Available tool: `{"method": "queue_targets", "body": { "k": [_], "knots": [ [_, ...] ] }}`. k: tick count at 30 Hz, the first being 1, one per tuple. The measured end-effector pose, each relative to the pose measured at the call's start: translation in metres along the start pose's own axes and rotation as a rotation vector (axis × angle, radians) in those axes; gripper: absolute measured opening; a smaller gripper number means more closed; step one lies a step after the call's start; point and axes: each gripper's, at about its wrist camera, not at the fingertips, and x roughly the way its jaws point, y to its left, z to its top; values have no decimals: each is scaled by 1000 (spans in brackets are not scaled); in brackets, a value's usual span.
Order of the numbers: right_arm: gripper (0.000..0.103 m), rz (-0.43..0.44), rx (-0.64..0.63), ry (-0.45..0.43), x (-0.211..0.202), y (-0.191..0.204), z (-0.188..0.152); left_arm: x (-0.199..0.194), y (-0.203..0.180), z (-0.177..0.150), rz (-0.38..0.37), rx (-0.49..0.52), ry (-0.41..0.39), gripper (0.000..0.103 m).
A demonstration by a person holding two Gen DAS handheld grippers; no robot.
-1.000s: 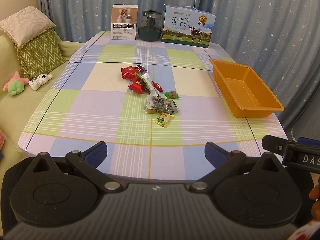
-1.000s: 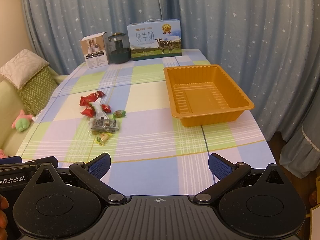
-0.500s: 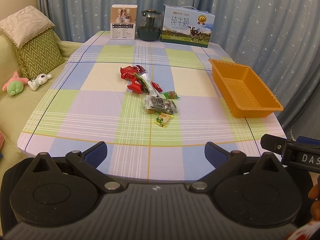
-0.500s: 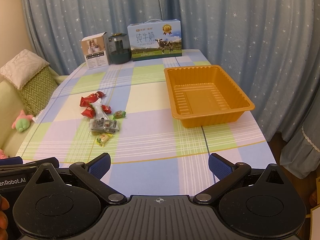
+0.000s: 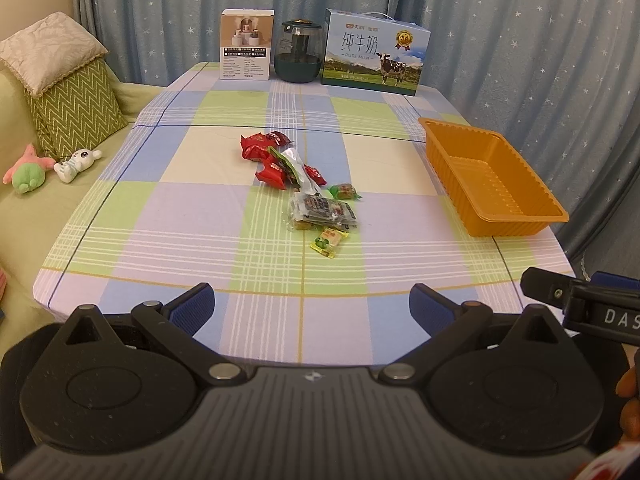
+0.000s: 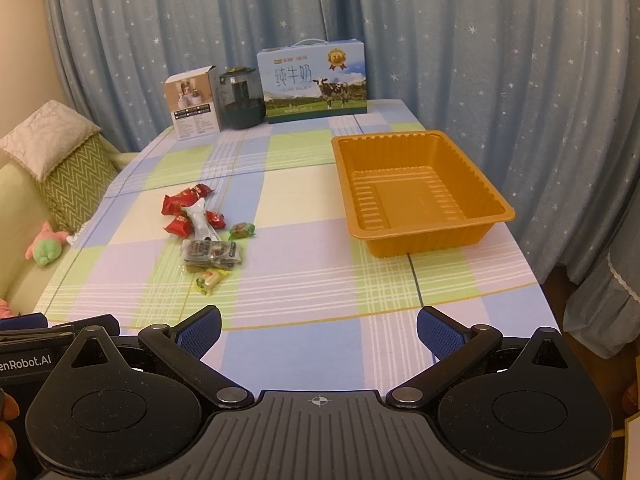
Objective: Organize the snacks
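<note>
Foil-wrapped snacks [image 5: 298,184] lying in a loose cluster near the middle of a checked tablecloth [image 5: 192,216], well apart from both grippers. Red packets [image 5: 260,148] sitting at the far end of the cluster, with a long clear-and-green wrapper [image 5: 294,168] slanting across them. Green sweet [image 5: 343,191] resting just beside that wrapper, toward the tray side. Dark-printed clear packet [image 5: 322,212] lying nearer the camera, touching the long wrapper's end. Small yellow-green sweet [image 5: 328,242] sitting nearest, just beside the dark packet.

Orange plastic tray [image 6: 492,196] standing on the cloth to the right of the cluster, well apart from it, ribbed floor showing and nothing inside.

Left gripper [image 5: 312,312] hovering over the near edge of the table, blue-padded fingers [image 5: 192,310] spread wide, gripping nothing. Right gripper [image 6: 319,330] hovering likewise over the near edge, blue fingers [image 6: 202,330] spread wide, gripping nothing; part of its body showing at the right edge of the left wrist view.

Standing in a row along the far edge: white product box [image 5: 247,45], dark green glass jar [image 5: 298,56], blue milk carton with a cow picture [image 5: 374,58]. Blue star-patterned curtain [image 5: 520,40] hanging behind the table. Green zigzag cushion [image 5: 76,108] with a cream pillow [image 5: 52,50] on top sitting on a pale green sofa to the left, with a pink-and-green plush toy [image 5: 26,170] and a small white plush [image 5: 78,164] beside it.
</note>
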Motion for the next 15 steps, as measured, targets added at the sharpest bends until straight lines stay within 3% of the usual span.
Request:
{"method": "queue_targets", "body": {
  "k": [7,15],
  "knots": [
    [103,21,-11,-16,25,2,-1,25,17,10,18,21,-10,102],
    [103,55,-18,-8,69,15,5,69,41,26,2,83,16,92]
  ]
}}
